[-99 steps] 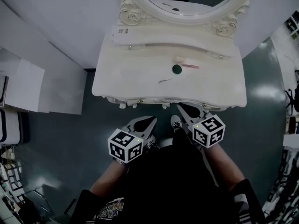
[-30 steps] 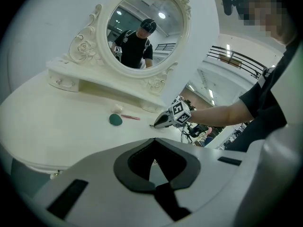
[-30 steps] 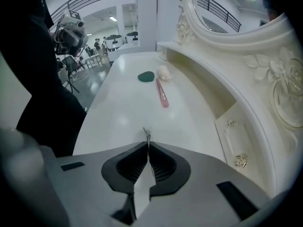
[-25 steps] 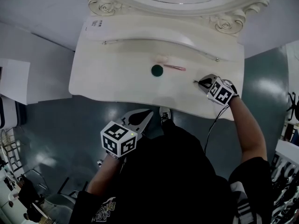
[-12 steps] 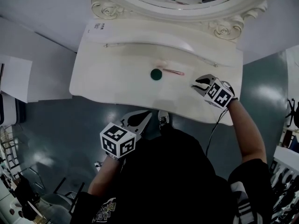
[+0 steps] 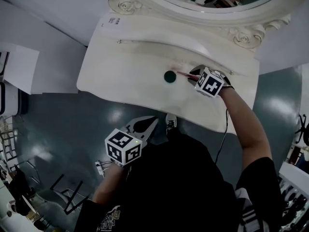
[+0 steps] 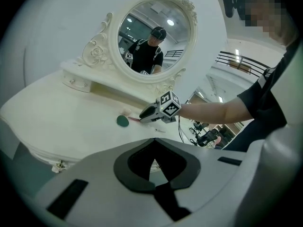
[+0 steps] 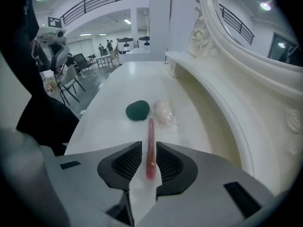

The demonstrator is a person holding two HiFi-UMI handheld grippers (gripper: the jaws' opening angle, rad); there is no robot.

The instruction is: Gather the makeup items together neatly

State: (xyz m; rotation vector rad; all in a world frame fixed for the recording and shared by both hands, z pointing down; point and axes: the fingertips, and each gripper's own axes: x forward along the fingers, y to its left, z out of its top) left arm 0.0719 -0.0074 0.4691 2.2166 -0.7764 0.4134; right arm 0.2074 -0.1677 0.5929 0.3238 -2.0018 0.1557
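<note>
On the white vanity top point(image 6: 120, 76) lie a round dark green item point(image 6: 169, 76) point(image 8: 138, 110), a pale puff in clear wrap point(image 8: 164, 111) and a thin pink stick point(image 8: 151, 141) point(image 6: 183, 73). My right gripper point(image 6: 190, 73) point(image 8: 149, 148) points steeply down at the stick. Its jaws have just been opening and now straddle the stick's near end, a narrow gap showing on each side. A small thin dark item point(image 7: 158, 130) lies on the top below that gripper. My left gripper point(image 6: 145, 124) point(image 7: 154, 140) hangs in front of the table, tips together, holding nothing.
An oval mirror point(image 7: 154, 37) in a carved frame rises behind a raised back shelf point(image 6: 159, 45). The table's curved front edge point(image 6: 145, 103) is below the items. White boxes point(image 6: 19, 66) stand on the floor at the left. A cable point(image 6: 219, 139) trails from the right gripper.
My right gripper has travelled left across the tabletop from its right part to the pink stick, and its jaws have opened. The left gripper has stayed where it was.
</note>
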